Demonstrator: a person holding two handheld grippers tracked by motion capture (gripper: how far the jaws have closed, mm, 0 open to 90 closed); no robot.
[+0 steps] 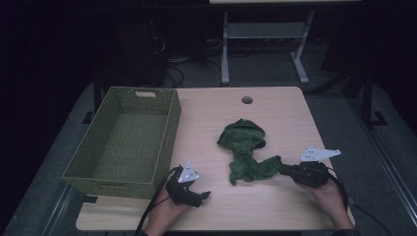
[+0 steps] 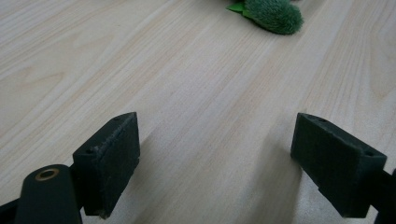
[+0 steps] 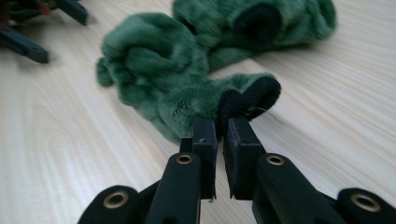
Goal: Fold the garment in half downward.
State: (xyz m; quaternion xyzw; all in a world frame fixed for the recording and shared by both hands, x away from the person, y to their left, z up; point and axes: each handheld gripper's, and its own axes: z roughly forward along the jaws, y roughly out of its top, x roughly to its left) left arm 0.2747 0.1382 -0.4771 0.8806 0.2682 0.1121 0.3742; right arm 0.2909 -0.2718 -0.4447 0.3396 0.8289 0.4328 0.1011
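A fuzzy dark green garment (image 1: 243, 147) lies crumpled in the middle of the light wooden table (image 1: 275, 206). One end of it, a cuff with black trim, stretches toward the right. My right gripper (image 1: 282, 169) is shut on that cuff. In the right gripper view the jaws pinch the black edge of the green garment (image 3: 187, 70) at the right gripper (image 3: 220, 126) tips. My left gripper (image 1: 204, 195) rests near the front edge, left of the cloth. It stands open over bare wood, with nothing inside the left gripper (image 2: 215, 154). The green garment (image 2: 273, 14) tip lies farther off.
A woven green basket (image 1: 169, 137), with nothing in it, stands on the table's left side, close to my left hand. A round cable hole (image 1: 247, 100) sits near the far edge. Beyond the table are a dark floor and metal stand legs.
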